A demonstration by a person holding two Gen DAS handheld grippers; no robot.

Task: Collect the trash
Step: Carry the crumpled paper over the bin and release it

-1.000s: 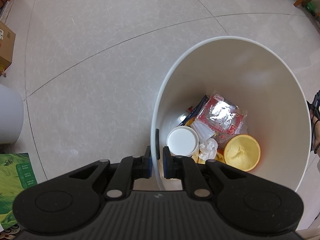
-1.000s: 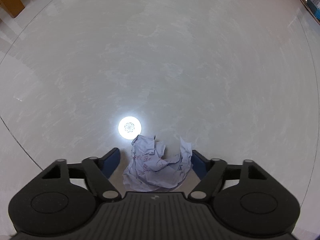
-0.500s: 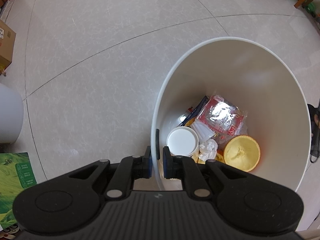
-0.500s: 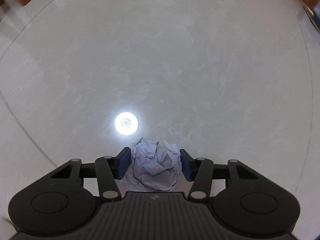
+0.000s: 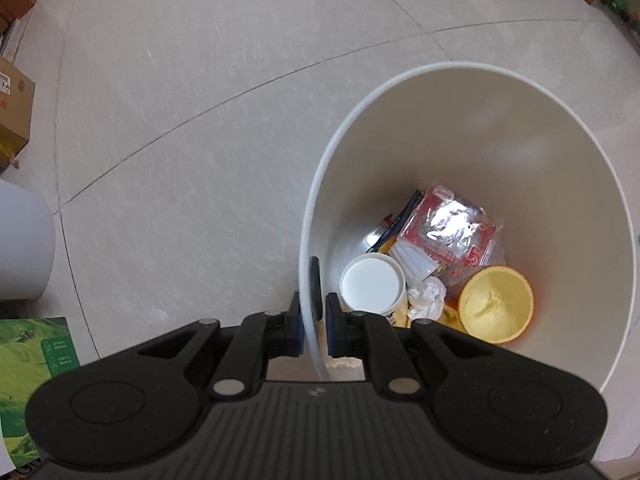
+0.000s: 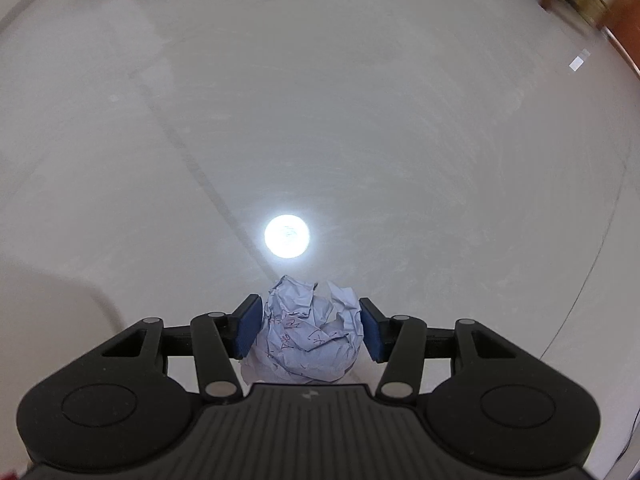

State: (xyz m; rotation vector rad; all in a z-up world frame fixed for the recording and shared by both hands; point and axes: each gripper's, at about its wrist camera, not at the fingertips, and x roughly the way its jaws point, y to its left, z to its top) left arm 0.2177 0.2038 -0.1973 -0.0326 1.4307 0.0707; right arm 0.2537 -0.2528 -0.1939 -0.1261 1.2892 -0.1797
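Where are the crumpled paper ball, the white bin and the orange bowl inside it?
crumpled paper ball (image 6: 310, 340): right wrist view, its creased front.
white bin (image 5: 500, 128): left wrist view, inner far wall.
orange bowl (image 5: 496, 304): left wrist view, yellow inside.

Both views bright, even indoor light, heavy fisheye bending at edges. Left wrist view sharp; soft shadow inside the bin (image 5: 500, 128), glare on the plastic wrapper (image 5: 452, 228). Right wrist view motion-blurred, worst at the top corners; round lamp reflection (image 6: 287, 236) blown out on the glossy floor (image 6: 400, 140).
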